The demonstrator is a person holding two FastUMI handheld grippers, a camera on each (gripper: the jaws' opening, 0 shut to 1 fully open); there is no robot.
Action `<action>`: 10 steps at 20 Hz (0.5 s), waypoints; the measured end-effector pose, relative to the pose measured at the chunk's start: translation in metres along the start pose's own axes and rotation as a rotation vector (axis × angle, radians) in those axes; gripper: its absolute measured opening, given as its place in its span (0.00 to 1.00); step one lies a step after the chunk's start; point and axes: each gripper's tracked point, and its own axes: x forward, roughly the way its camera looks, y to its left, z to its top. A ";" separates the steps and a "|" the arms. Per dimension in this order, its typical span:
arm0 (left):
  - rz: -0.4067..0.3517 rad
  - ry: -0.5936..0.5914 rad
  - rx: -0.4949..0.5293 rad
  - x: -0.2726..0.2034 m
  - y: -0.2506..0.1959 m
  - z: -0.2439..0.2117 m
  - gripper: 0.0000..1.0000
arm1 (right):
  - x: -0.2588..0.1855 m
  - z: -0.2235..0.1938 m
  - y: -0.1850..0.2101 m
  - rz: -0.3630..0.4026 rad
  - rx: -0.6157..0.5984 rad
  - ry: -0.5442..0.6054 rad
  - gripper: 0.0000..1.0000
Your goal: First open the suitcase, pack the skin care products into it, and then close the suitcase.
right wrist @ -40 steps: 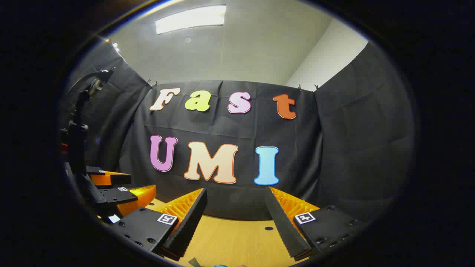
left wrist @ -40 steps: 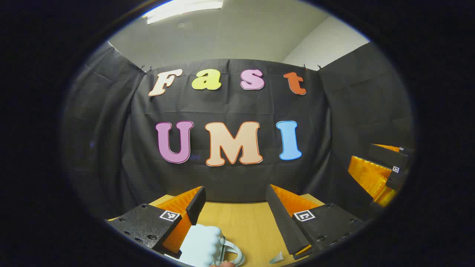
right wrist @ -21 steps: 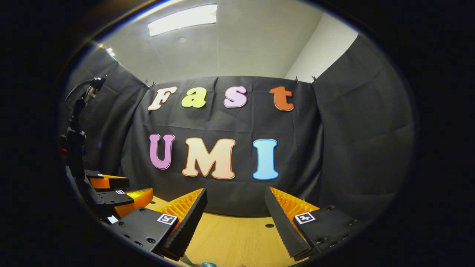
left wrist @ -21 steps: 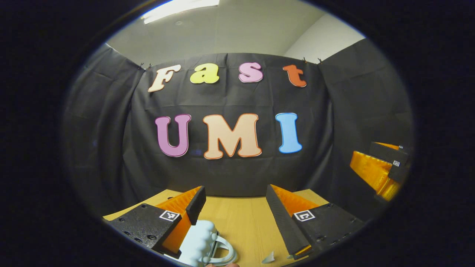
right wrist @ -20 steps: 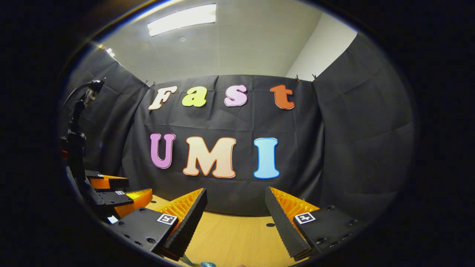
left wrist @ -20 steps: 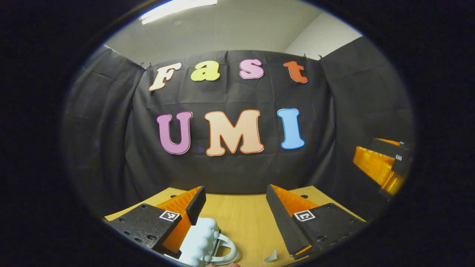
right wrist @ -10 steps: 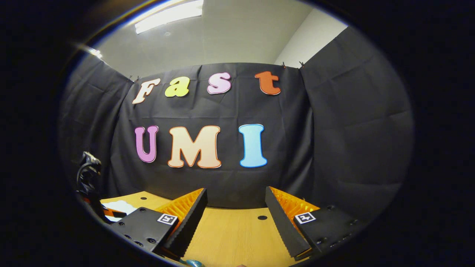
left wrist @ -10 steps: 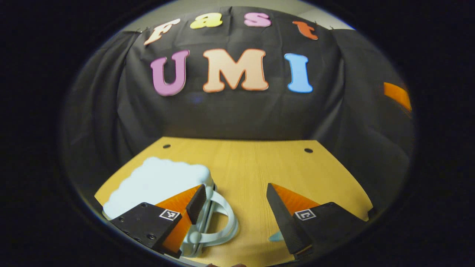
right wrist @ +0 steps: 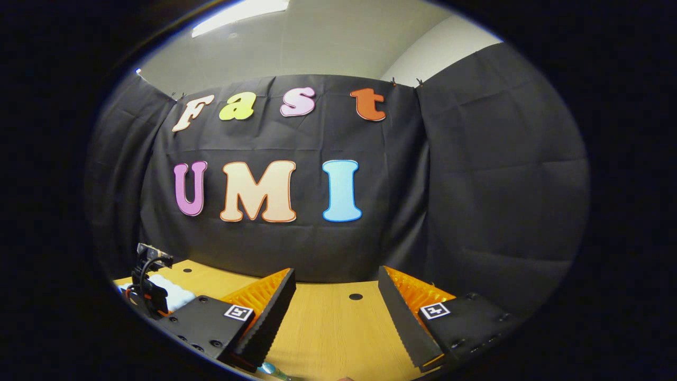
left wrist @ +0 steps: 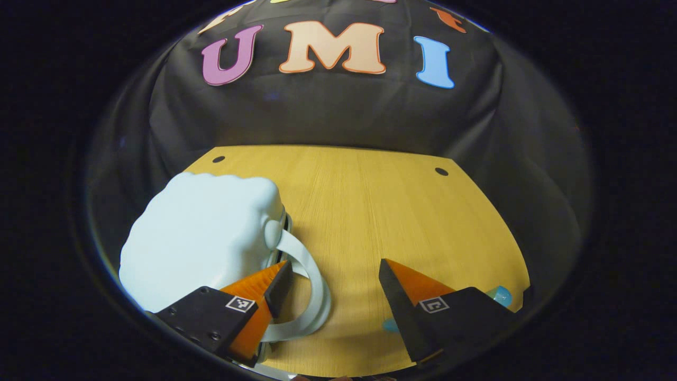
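Looking down through the left gripper view, I log the left gripper (left wrist: 334,271) with its jaws spread wide and nothing between them, held over a wooden table (left wrist: 381,206). Item one: a pale blue suitcase (left wrist: 203,241), small and puffy-sided, lying closed on the left part of the table; its near edge is cut off at the bottom of the view. Its curved handle (left wrist: 312,286) loops out toward me, and my left finger (left wrist: 264,296) sits over the handle's near end; I cannot tell whether it touches. Item two: a small teal object (left wrist: 500,295) poking out behind my right finger, mostly covered, too little of it visible to say what it is. Item three, from the right gripper view: the right gripper (right wrist: 336,290), jaws likewise wide and empty, pointing level toward the booth's black wall. At that view's left edge I see the other gripper (right wrist: 151,283), partly hidden, with a bit of the suitcase beside it.
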 end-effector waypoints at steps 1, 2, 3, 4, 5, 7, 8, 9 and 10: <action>0.003 0.016 -0.004 0.005 0.002 -0.002 0.96 | 0.000 -0.002 0.002 0.004 -0.006 0.001 0.98; 0.007 0.032 -0.003 0.010 0.006 -0.006 0.96 | -0.001 -0.002 0.004 0.006 -0.014 0.002 0.98; -0.001 0.057 -0.002 0.018 0.005 -0.012 0.95 | -0.001 -0.003 0.006 0.011 -0.023 0.004 0.98; -0.013 0.095 -0.006 0.024 0.003 -0.020 0.91 | -0.002 -0.002 0.009 0.019 -0.029 0.002 0.98; -0.027 0.128 -0.016 0.026 0.001 -0.026 0.88 | -0.003 0.000 0.010 0.025 -0.034 -0.006 0.99; -0.024 0.160 -0.035 0.033 0.002 -0.035 0.86 | -0.002 0.003 0.009 0.023 -0.048 -0.025 0.99; -0.019 0.169 -0.030 0.035 0.004 -0.037 0.82 | -0.002 0.005 0.008 0.020 -0.055 -0.029 0.98; -0.006 0.172 -0.012 0.035 0.007 -0.039 0.78 | -0.003 0.003 0.008 0.020 -0.059 -0.029 0.98; 0.012 0.171 0.013 0.035 0.012 -0.038 0.55 | -0.003 0.002 0.009 0.021 -0.062 -0.026 0.98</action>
